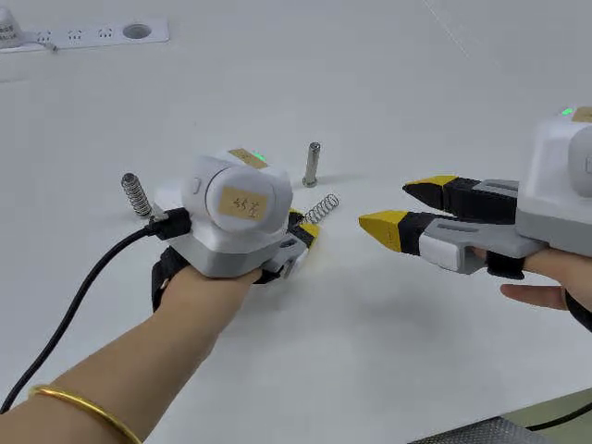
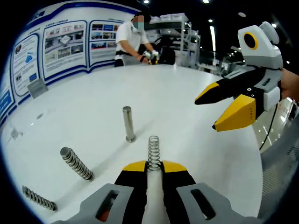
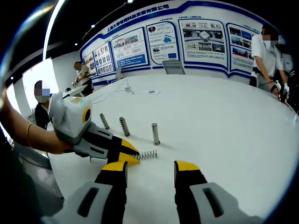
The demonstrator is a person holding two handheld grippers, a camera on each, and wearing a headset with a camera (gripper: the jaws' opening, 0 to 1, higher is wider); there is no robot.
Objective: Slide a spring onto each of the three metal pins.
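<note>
Two of three done, we judge. One sprung pin (image 3: 124, 126) and a second sprung pin (image 3: 104, 121) stand just beside each other on the worktop (image 1: 305, 370), each with coils around it.

The bare pin (image 1: 313, 163) stands upright with nothing on it, so that one is left.

The last spring (image 2: 153, 150) is in the left gripper (image 2: 154, 167). Its fingers are clenched on the spring's lower end, and the rest sticks out past the tips. The spring is near the bare pin but apart from it. In the head view it sits tilted and is not lined up over the pin's top. We can't tell if its free end touches the worktop.

The right gripper (image 1: 393, 205) hovers to the right of the spring with its tips aimed toward it. Its fingers are released and spread, grasping nothing.

Left to do, as we read it: bring the spring over the bare pin's top, thread it on, slide it down and let go. Roughly two thirds through, with the final spring in hand but not yet on.
</note>
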